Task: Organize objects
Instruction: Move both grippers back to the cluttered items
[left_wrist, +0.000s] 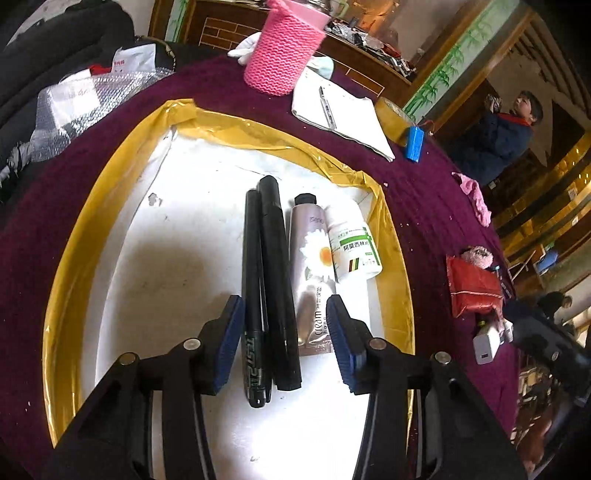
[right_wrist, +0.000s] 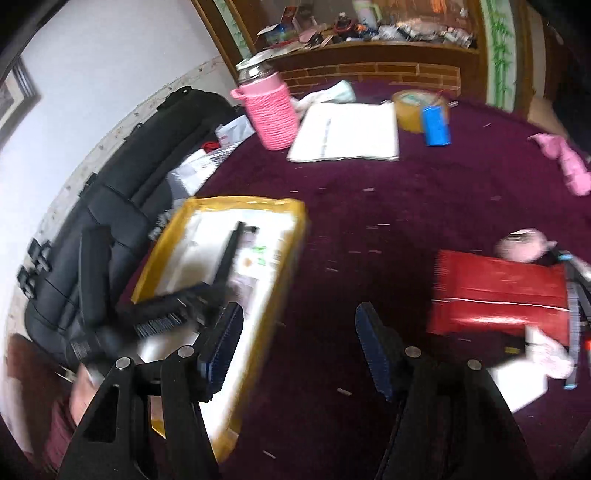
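A white tray with a yellow rim (left_wrist: 74, 236) lies on the purple tablecloth. In it lie side by side a thin black pen (left_wrist: 253, 295), a thick black marker (left_wrist: 277, 280), a hand cream tube (left_wrist: 314, 273) and a white medicine bottle (left_wrist: 354, 245). My left gripper (left_wrist: 284, 343) is open, its blue pads either side of the pens, just above them. My right gripper (right_wrist: 299, 350) is open and empty over the cloth to the right of the tray (right_wrist: 284, 236). The left gripper also shows in the right wrist view (right_wrist: 162, 317), blurred.
A pink knitted cup (left_wrist: 282, 51), a notepad with a pen (left_wrist: 340, 114), a tape roll (left_wrist: 393, 118) and a blue battery pack (left_wrist: 415, 142) lie behind the tray. A red packet (right_wrist: 498, 295), a white charger (left_wrist: 487, 343) and a pink cloth (right_wrist: 569, 166) are at the right. Black bags (right_wrist: 110, 206) at left.
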